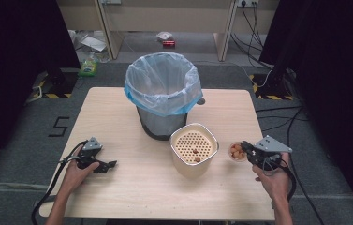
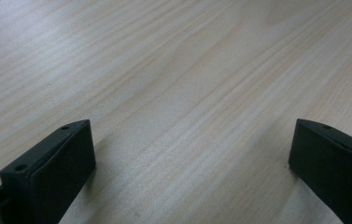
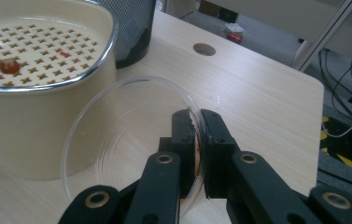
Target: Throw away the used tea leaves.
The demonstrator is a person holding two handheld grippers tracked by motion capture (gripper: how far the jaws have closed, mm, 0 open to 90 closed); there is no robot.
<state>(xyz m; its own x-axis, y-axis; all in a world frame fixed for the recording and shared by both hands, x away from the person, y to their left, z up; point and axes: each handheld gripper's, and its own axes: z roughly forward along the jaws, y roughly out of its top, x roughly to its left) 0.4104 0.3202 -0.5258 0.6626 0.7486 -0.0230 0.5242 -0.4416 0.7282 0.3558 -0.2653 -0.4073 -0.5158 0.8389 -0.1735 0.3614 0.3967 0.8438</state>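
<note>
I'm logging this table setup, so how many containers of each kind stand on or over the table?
Mesh bin lined with a blue bag: 1
Cream tub with a perforated insert: 1
Clear plastic dish, gripped at its rim by the right gripper: 1
Total: 3

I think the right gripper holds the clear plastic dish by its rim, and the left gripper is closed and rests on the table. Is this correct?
Not quite. The left gripper is open: the left gripper view shows its jaws standing wide apart over the bare table. The rest holds: the right gripper pinches the rim of the clear plastic dish.
</note>
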